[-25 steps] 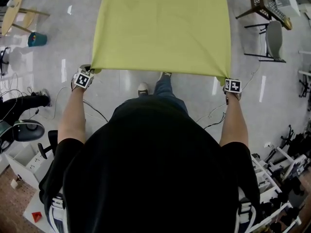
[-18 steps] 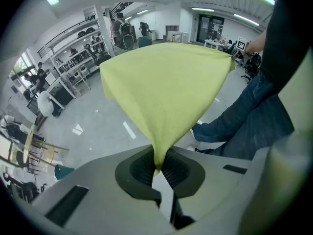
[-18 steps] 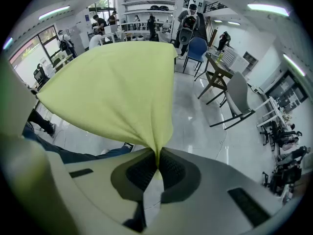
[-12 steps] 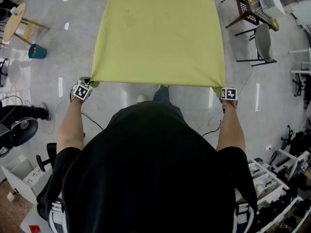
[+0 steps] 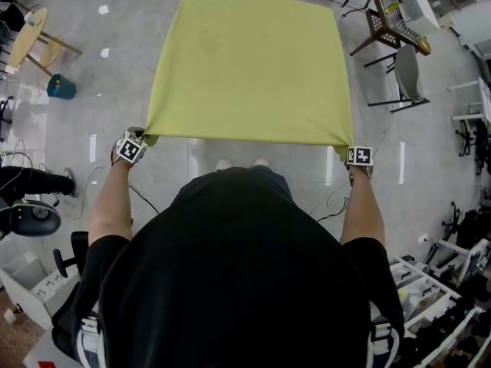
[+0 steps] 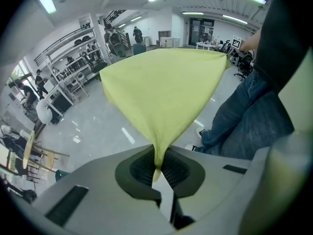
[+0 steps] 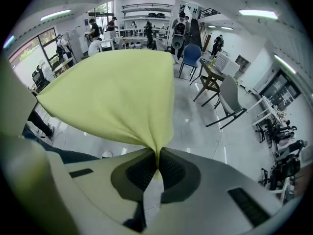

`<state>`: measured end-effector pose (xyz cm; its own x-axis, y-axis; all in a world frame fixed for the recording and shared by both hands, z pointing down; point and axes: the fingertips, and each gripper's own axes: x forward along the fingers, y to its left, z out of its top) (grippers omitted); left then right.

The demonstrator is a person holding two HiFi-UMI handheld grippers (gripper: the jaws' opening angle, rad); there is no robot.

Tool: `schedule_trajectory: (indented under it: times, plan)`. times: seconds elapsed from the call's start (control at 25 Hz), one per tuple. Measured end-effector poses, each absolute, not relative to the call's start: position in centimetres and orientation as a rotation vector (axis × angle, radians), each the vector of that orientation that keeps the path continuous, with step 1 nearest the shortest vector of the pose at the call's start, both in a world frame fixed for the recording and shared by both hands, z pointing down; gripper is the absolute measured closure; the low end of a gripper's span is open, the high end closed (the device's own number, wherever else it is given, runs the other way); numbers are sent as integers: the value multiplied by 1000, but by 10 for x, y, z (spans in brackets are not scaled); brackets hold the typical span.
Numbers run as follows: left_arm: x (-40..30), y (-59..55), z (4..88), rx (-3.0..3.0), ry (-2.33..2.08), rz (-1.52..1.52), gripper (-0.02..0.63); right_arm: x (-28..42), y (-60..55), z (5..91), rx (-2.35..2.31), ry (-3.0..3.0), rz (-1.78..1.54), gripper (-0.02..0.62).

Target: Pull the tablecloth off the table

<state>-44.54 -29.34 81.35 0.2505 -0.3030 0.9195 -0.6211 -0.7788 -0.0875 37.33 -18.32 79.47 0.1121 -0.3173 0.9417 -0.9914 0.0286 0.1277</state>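
Tablecloth (image 5: 249, 67) stretched flat, near corners pinched in left hand-held gripper (image 6: 159, 166) and right hand-held gripper (image 7: 157, 168).

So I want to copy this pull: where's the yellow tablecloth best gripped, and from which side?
At its two near corners, one per hand, coming from the person's side. The tablecloth stretches away from them, and the left tongs and right tongs each pinch a bunched corner.
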Motion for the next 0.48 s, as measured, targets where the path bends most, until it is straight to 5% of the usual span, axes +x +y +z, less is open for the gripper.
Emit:
schedule_trajectory:
  times: [0.48]
  plan:
    - [-423, -214, 781, 2203, -940, 1566, 583, 400, -121, 787, 1447, -1450, 896, 575]
